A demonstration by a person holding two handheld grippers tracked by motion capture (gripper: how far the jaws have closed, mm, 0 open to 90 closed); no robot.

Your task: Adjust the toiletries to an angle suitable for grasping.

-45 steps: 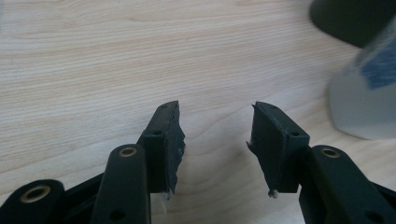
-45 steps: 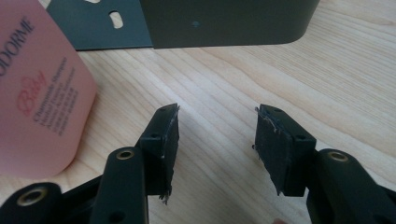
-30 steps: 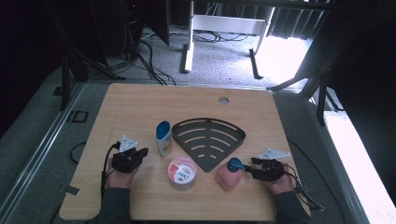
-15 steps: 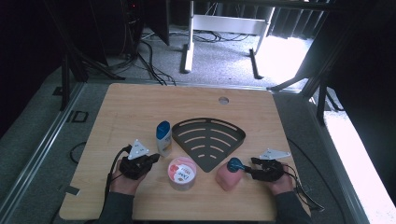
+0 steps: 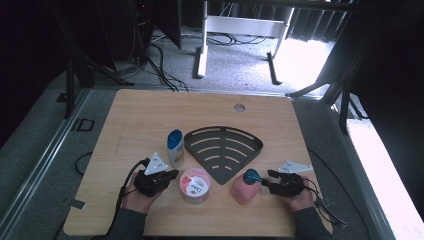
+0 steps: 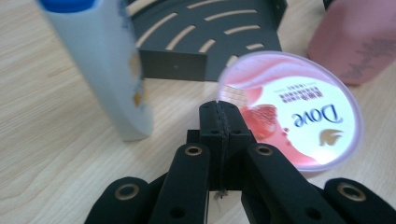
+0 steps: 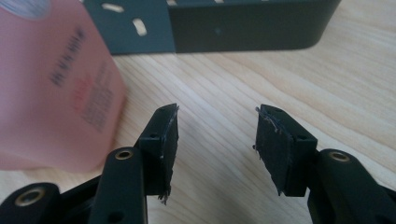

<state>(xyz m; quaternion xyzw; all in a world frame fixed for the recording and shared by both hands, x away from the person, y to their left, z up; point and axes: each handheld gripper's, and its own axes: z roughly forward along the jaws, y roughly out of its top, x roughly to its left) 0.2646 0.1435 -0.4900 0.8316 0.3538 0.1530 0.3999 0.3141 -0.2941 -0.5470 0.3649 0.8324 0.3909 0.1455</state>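
Note:
My left gripper is shut with nothing in it, and its tips are just short of the rim of a round pink-lidded Dove jar. A white bottle with a blue cap stands just left of the jaws. My right gripper is open beside a pink bottle with a teal cap. Its jaws have just closed a little, with only bare table between them. A dark fan-shaped slotted rack lies beyond the jar and bottles.
The wooden table has a small round hole near its far edge. Cables trail from both grippers off the near edge. Floor cables and a white stand lie beyond the table.
My left gripper has moved right, toward the Dove jar, still shut. The right hand and the objects have stayed where they were.

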